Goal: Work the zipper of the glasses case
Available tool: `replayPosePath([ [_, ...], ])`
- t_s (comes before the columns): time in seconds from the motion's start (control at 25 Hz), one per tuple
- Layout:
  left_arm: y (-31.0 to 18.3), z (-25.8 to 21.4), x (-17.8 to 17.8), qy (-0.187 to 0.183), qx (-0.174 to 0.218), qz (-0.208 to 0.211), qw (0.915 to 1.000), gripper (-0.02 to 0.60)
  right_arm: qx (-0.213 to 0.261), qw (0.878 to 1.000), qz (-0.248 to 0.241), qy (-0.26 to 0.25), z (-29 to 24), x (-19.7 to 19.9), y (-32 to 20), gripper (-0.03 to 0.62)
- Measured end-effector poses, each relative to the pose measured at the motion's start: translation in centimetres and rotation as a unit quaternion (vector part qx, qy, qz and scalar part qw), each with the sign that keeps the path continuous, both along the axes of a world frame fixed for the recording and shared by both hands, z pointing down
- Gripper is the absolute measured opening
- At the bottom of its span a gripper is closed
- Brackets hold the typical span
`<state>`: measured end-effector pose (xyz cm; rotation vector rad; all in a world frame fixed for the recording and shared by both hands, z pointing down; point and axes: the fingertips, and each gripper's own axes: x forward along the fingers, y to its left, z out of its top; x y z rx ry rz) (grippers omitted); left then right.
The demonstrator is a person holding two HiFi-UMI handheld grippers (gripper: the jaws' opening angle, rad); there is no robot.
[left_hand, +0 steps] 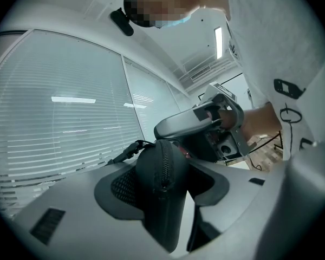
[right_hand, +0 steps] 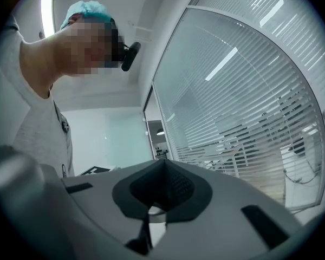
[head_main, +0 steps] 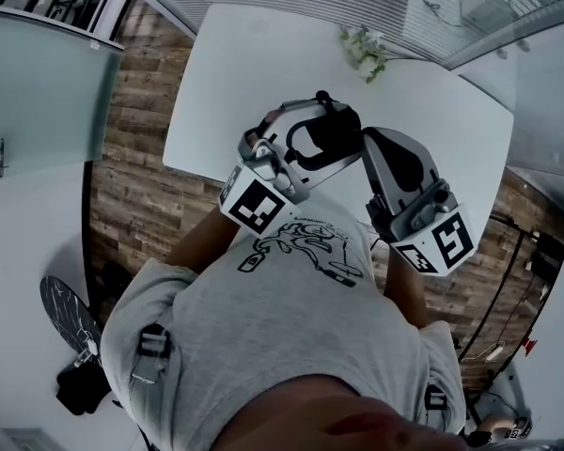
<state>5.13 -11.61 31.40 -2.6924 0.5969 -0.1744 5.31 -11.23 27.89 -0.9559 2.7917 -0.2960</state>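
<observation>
Your left gripper (left_hand: 165, 183) clamped the glasses case (left_hand: 161, 205) at frame centre; your right gripper (right_hand: 163, 188), beside it, was fully closed.

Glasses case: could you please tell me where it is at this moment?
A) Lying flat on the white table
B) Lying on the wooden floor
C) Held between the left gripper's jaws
C: in the left gripper view the dark glasses case sits clamped between the jaws of the left gripper, with its zipper line facing the camera.
</observation>
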Motion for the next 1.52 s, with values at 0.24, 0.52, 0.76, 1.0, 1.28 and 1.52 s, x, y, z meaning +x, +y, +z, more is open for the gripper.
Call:
replayPosePath([
  [0.24, 0.2, -0.3, -0.1, 0.007, 0.005, 0.006, 0.9999, 0.235, -0.009, 1.0, 0.0, -0.004, 0.1, 0.2, -0.2, 0.006],
  [0.52, 0.6, -0.3, -0.5, 0.015, 0.01, 0.015, 0.9997, 0.235, -0.02, 1.0, -0.001, -0.008, 0.6, 0.3, -0.4, 0.008],
  [0.76, 0.8, -0.4, -0.6, 0.021, 0.017, 0.027, 0.9993, 0.236, -0.028, 1.0, -0.006, -0.009, 1.0, 0.3, -0.5, 0.008],
  [1.0, 1.1, -0.9, -0.7, 0.033, 0.017, 0.044, 0.9984, 0.236, -0.037, 0.999, -0.01, -0.014, 1.4, 0.3, -0.7, 0.008],
  [1.28, 1.5, -1.2, -0.3, 0.049, 0.02, 0.046, 0.9976, 0.241, -0.034, 0.999, -0.012, -0.02, 0.7, 0.7, -0.1, 0.006],
  [1.52, 1.5, -1.6, -0.4, 0.055, 0.031, 0.047, 0.9969, 0.241, -0.038, 0.999, -0.011, -0.025, 0.7, 1.0, -0.3, 0.006],
])
